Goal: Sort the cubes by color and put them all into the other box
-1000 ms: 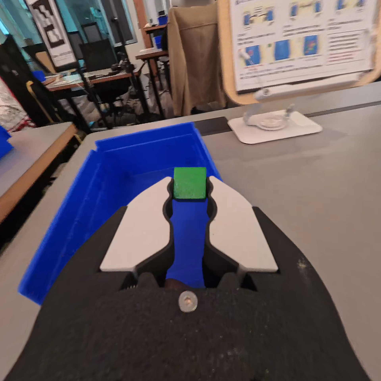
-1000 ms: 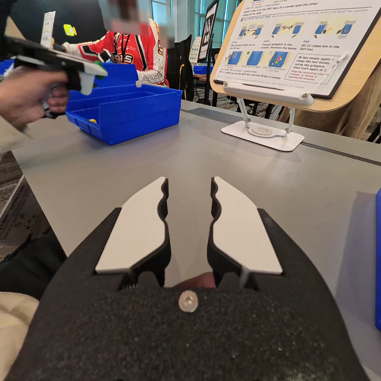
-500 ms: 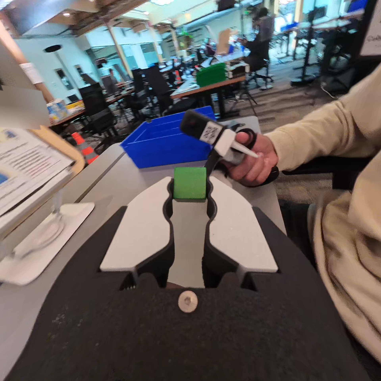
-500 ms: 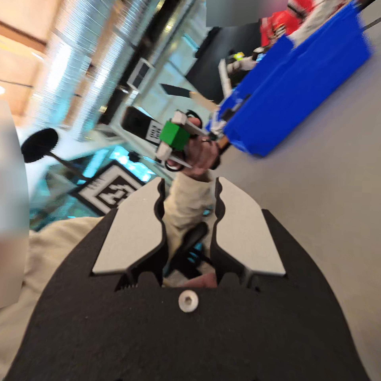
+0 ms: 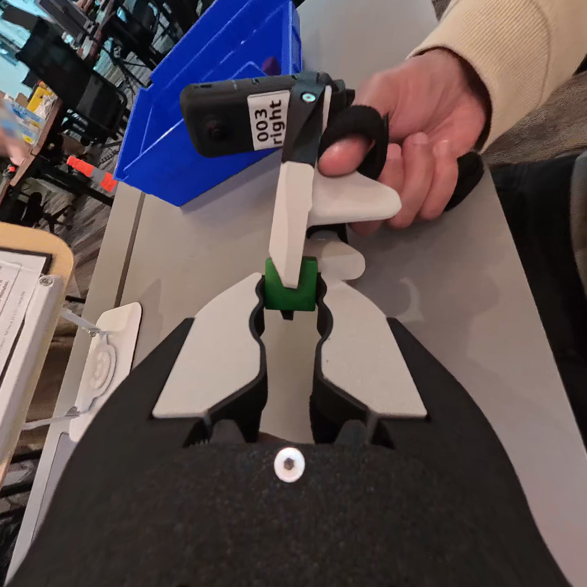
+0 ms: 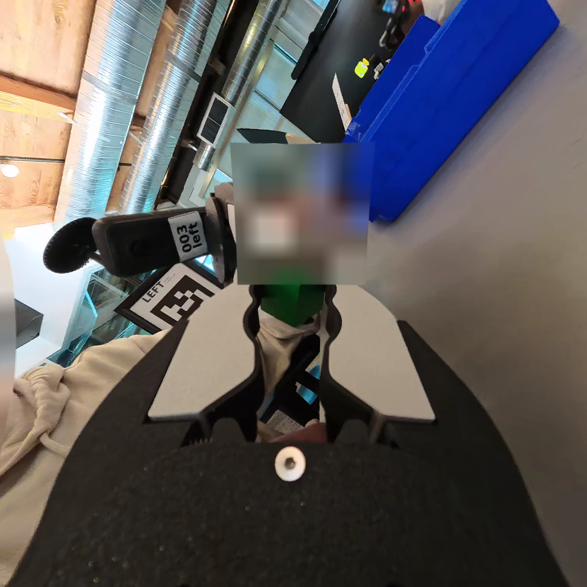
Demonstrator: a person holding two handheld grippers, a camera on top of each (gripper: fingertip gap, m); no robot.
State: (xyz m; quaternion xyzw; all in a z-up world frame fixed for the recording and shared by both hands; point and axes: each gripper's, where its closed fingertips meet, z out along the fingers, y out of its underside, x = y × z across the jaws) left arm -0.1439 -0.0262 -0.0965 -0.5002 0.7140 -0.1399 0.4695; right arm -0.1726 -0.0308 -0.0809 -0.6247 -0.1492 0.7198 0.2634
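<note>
My left gripper (image 5: 290, 292) is shut on a green cube (image 5: 290, 300) and holds it above the grey table. My right gripper (image 5: 320, 273), held by a hand (image 5: 428, 133), comes from the far side with its jaws apart. One white finger (image 5: 289, 222) crosses the cube's near face and the other lies behind it. In the right wrist view, the green cube (image 6: 290, 305) sits between the tips of the right gripper (image 6: 290, 298) with a small gap on each side. A blue box (image 5: 206, 127) holds a purple cube (image 5: 271, 65). Another blue box (image 6: 444, 111) stands beyond.
A white stand base (image 5: 104, 359) and its instruction board (image 5: 19, 317) are at the left of the table. The table's edge runs along the right by a cream sleeve (image 5: 508, 63). A mosaic patch hides most of the left gripper in the right wrist view. Both grippers' tips are close together, under 4 cm apart.
My left gripper has swung away from over the blue box toward the middle, still holding the green cube. My right gripper has turned and closed in until its fingers straddle the cube.
</note>
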